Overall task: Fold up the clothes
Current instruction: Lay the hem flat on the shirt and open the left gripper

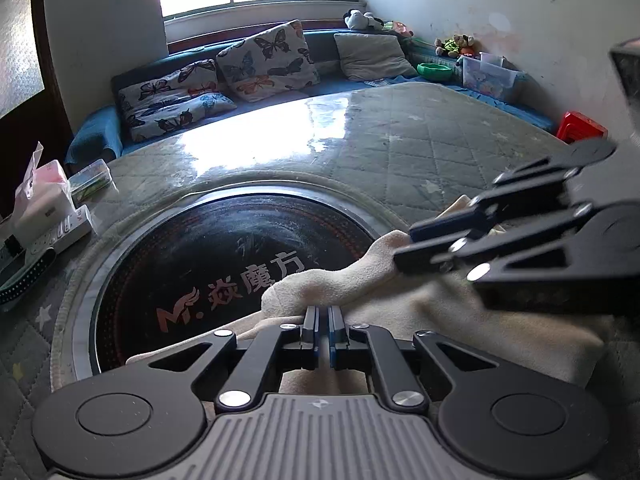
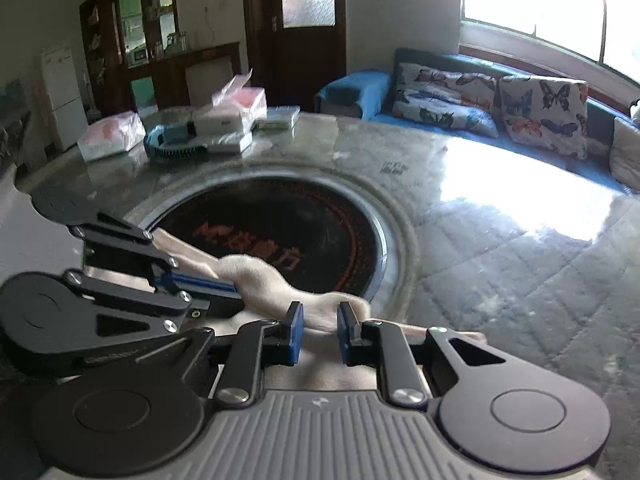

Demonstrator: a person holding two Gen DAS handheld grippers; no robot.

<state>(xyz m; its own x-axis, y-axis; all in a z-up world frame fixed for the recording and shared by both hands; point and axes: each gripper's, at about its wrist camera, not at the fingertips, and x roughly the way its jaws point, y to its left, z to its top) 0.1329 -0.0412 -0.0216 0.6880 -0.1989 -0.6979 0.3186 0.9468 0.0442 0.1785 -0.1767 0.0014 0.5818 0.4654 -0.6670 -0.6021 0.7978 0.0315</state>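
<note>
My left claw (image 1: pixel 324 314) is pinched tight on the cream garment (image 1: pixel 400 312), my right claw (image 2: pixel 320 314) clamps its bunched edge just beside it over the worktop (image 2: pixel 480 240), so I judge I'm mid-fold, needing both carried across together.

Two close, downward wrist views, shared cooktop (image 1: pixel 224 256).

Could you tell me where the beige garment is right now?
The beige garment lies at the near edge of the round black cooktop, pinched by the left gripper and right gripper.
</note>
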